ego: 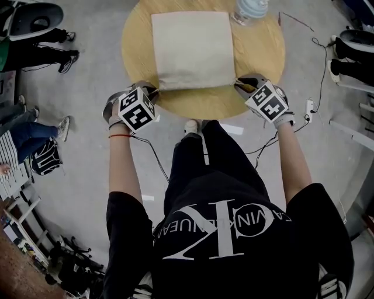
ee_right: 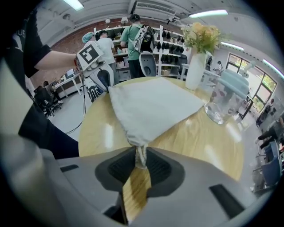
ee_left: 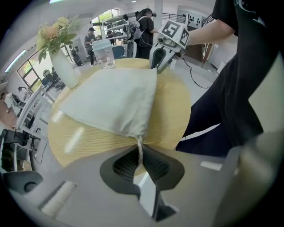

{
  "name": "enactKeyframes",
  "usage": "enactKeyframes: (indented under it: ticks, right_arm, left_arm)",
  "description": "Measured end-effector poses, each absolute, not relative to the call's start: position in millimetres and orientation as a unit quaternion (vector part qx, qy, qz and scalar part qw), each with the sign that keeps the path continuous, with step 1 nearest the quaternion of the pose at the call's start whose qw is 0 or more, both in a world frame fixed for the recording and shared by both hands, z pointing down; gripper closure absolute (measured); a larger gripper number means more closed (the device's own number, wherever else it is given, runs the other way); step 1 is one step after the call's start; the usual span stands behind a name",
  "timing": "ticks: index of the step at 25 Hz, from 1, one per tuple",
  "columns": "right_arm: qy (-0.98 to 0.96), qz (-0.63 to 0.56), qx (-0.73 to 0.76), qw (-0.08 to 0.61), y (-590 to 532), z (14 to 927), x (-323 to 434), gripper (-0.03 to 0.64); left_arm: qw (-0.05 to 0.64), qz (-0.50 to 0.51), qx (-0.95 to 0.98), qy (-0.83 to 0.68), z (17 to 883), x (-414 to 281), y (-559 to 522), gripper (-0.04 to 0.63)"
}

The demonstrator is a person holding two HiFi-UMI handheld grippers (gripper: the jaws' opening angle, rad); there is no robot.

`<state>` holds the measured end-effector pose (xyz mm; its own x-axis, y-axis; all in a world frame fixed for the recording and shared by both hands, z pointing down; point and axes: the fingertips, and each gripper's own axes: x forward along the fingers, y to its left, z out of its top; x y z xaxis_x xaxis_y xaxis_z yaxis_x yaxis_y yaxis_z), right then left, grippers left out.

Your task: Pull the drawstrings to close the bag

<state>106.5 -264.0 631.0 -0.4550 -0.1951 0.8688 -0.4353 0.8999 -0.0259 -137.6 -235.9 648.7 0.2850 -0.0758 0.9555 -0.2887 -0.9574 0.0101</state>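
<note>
A beige cloth drawstring bag (ego: 193, 49) lies flat on the round wooden table (ego: 257, 52), its mouth along the near edge. At the bag's near left corner, my left gripper (ego: 151, 92) is shut on the left drawstring (ee_left: 140, 148), a thin white cord running from the bunched corner (ee_left: 135, 131) between the pads. My right gripper (ego: 241, 86), at the near right corner, pinches the right drawstring (ee_right: 141, 155) at its fingertips. Each gripper shows in the other's view: the right gripper (ee_left: 160, 57) and the left gripper (ee_right: 101, 75).
A clear lidded jar (ego: 248, 10) stands at the table's far right edge, beside a white vase of flowers (ee_right: 195, 66). Cables (ego: 266, 143) trail on the floor by my legs. Other people stand to the left (ego: 35, 131) and in the background.
</note>
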Motion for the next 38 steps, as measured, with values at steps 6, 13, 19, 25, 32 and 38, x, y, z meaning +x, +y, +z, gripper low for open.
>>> enactKeyframes:
  ticks: [6, 13, 19, 25, 32, 38]
  right_arm:
    - [-0.848, 0.074, 0.210, 0.481, -269, 619, 107, 0.548]
    - [-0.832, 0.004, 0.291, 0.473, -290, 592, 122, 0.566]
    - [-0.792, -0.074, 0.358, 0.489, -314, 562, 132, 0.572]
    - [-0.763, -0.119, 0.397, 0.496, -336, 534, 143, 0.575]
    - [-0.745, -0.161, 0.408, 0.502, -348, 510, 149, 0.577]
    - [-0.742, -0.174, 0.424, 0.489, -357, 487, 151, 0.577]
  left_arm:
    - [0.104, 0.559, 0.800, -0.192, 646, -139, -237, 0.578]
    - [0.136, 0.484, 0.798, -0.334, 626, -152, -259, 0.580]
    - [0.093, 0.452, 0.787, -0.410, 588, -159, -287, 0.581]
    - [0.073, 0.428, 0.779, -0.452, 552, -167, -303, 0.583]
    - [0.051, 0.411, 0.763, -0.495, 519, -181, -308, 0.583]
    - [0.033, 0.402, 0.749, -0.525, 495, -191, -310, 0.583]
